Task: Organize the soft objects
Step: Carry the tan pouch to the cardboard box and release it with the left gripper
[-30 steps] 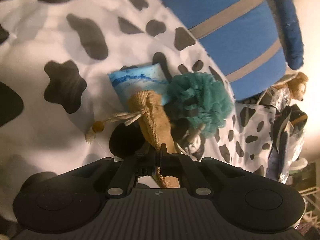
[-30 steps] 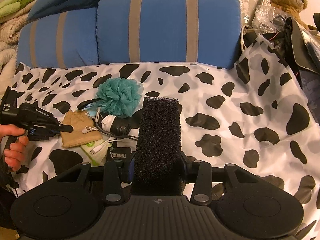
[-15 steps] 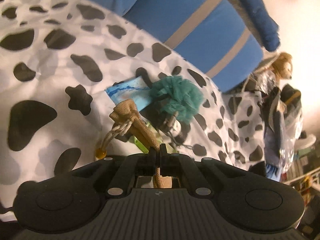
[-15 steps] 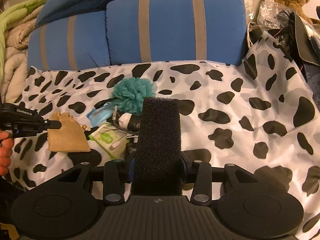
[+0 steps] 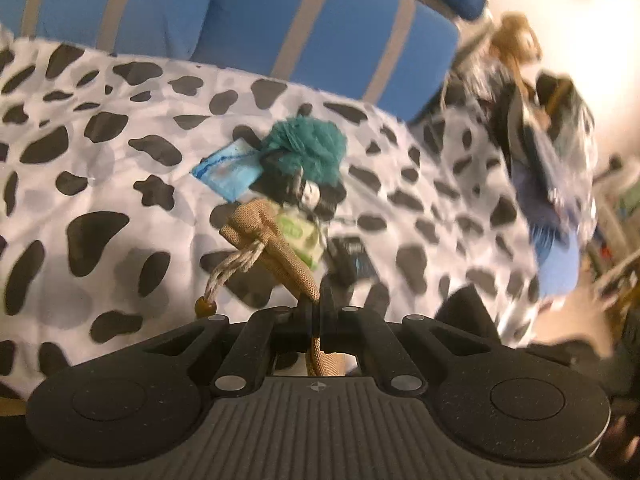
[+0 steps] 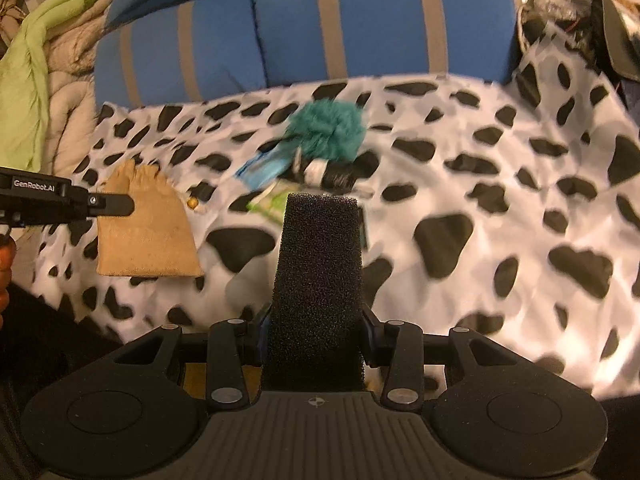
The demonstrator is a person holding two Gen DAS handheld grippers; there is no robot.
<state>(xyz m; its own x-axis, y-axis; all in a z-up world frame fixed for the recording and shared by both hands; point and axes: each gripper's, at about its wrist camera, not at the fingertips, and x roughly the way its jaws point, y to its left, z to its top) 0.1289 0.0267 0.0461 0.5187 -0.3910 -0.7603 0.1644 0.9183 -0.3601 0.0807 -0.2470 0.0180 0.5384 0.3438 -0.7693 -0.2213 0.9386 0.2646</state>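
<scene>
My left gripper [image 5: 317, 300] is shut on a tan burlap drawstring pouch [image 5: 272, 240], which hangs in the air above the cow-print sheet [image 5: 100, 184]. From the right wrist view the same pouch [image 6: 146, 228] dangles from the left gripper [image 6: 120, 205] at the far left. My right gripper [image 6: 318, 320] is shut on a black foam sponge block [image 6: 318, 280] that stands up between its fingers. A teal mesh bath pouf [image 6: 330, 130] lies on the sheet with a blue packet [image 6: 262, 166] and a green-and-white packet [image 5: 298, 236] beside it.
Blue pillows with grey stripes [image 6: 360, 20] line the back of the bed. Folded green and beige blankets [image 6: 36, 80] pile up at the left. A teddy bear [image 5: 516, 40] and cluttered bags [image 5: 552, 152] sit at the right edge. A small black item [image 5: 354, 258] lies near the packets.
The left gripper has lifted the burlap pouch off the pile and carried it left and up, rolling as it went. The right gripper with the sponge has shifted sideways across the bed.
</scene>
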